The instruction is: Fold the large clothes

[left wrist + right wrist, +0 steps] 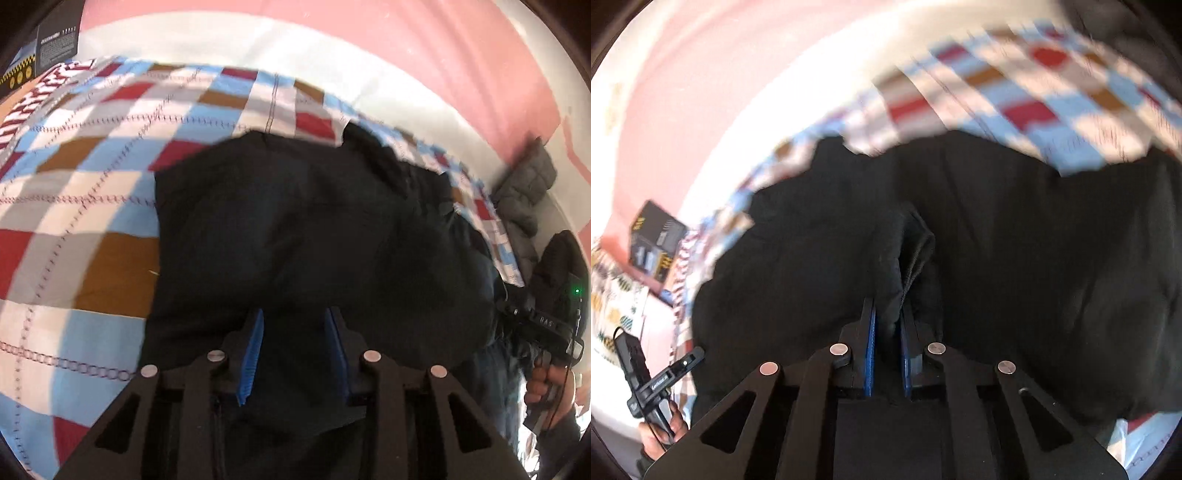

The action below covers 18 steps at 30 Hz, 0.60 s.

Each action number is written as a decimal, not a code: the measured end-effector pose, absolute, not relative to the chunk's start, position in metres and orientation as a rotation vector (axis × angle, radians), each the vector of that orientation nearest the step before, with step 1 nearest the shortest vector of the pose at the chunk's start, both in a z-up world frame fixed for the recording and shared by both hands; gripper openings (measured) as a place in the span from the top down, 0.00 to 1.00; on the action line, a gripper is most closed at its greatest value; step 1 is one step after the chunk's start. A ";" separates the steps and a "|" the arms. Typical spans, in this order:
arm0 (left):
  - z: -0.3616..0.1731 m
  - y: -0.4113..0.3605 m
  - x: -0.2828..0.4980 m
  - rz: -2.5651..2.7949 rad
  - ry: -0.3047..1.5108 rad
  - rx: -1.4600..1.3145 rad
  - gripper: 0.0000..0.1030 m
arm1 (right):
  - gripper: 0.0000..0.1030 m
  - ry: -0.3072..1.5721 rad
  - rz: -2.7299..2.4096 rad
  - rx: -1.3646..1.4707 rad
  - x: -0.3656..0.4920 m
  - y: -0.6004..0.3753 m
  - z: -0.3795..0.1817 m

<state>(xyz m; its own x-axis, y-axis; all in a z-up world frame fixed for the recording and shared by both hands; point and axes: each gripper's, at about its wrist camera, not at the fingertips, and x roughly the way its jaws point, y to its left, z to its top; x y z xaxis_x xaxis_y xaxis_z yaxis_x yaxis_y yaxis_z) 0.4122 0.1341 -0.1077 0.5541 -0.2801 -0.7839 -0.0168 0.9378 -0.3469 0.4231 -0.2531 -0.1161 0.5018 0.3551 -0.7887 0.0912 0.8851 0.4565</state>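
Item: black garment [295, 229]. It lies spread on the checked quilt [81, 155] of the bed, rumpled, directly under and ahead of both your tongs. Its long axis runs across both views, from one of your hands toward the other.

Right tongs [888, 325]: clamped on a raised ridge of the garment. The cloth stands up between the blue pads [870, 343] and a ribbed edge [918, 254] trails forward from the pinch. Your right hand has the grip, so it is the nearer one for the coming fold.

Left tongs [293, 332]: jaws part-way apart, black cloth lying between and below the blue pads [253, 354]. Whether the pads press on it I cannot tell; the dark fabric hides the contact.

Judgement: the fold likely turns on carrying the pinched ridge across the garment's width, toward the far quilt edge.

Surroundings: dark box [655, 240] past the quilt's corner; grey padded jacket [524, 192] against the pink wall [461, 66].
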 end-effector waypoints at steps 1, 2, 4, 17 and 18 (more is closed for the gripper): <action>-0.107 0.132 0.413 -0.154 0.975 -0.329 0.66 | 0.87 1.069 0.167 0.460 0.424 -0.251 -0.122; -0.104 0.132 0.411 -0.154 0.971 -0.332 0.66 | 0.87 1.071 0.165 0.427 0.421 -0.247 -0.123; -0.091 0.135 0.406 -0.183 0.943 -0.361 0.66 | 0.85 1.044 0.142 0.402 0.416 -0.250 -0.111; -0.117 0.141 0.459 -0.039 0.963 -0.229 0.66 | 0.85 1.050 0.121 0.176 0.440 -0.221 -0.127; -0.116 0.138 0.457 -0.033 0.959 -0.208 0.66 | 0.87 1.045 0.131 0.203 0.441 -0.224 -0.132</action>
